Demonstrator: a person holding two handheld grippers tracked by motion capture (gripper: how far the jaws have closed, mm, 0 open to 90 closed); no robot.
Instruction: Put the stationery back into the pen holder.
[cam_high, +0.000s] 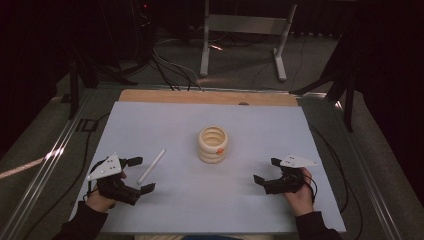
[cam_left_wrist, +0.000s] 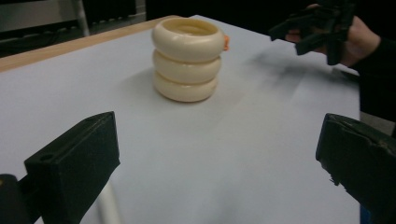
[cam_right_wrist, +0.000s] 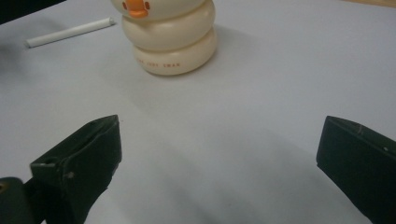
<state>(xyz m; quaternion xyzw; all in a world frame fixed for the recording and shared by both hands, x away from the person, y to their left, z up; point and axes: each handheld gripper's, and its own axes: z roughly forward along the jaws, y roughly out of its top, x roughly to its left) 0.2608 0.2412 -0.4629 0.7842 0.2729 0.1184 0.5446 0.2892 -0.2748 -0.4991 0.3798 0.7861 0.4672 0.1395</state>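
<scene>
Cream ringed holder (cam_high: 213, 144), shaped like three stacked rings with an open top, is seen upright near the middle of a pale sheet (cam_high: 200, 210) that covers the table (cam_high: 207, 96). A small orange beak-like bump (cam_high: 219, 150) is carried on the holder's top ring, on the side toward 5 o'clock. In the right gripper view, faint orange lettering is seen on the bottom ring, too small to be read.

A white stick (cam_high: 151, 166) is laid flat on the sheet at about 8 o'clock from the holder, well apart from it, tilted so that its far end points toward 1 o'clock.

The left gripper (cam_high: 141, 174) is held in a hand (cam_high: 100, 201) at the lower left of the sheet, with its jaws spread wide and nothing between them; the near end of the stick lies just beside the jaws. The right gripper (cam_high: 266, 171) is held in the other hand (cam_high: 299, 194) at the lower right, at about 4 o'clock from the holder, its jaws likewise spread wide and empty. Both sets of jaws are pointed inward toward the holder, which is touched by neither.

Beyond the table's far wooden edge, a dark floor with trailing cables (cam_high: 167, 67) and a grey metal stand (cam_high: 245, 30) is seen at 12 o'clock.
</scene>
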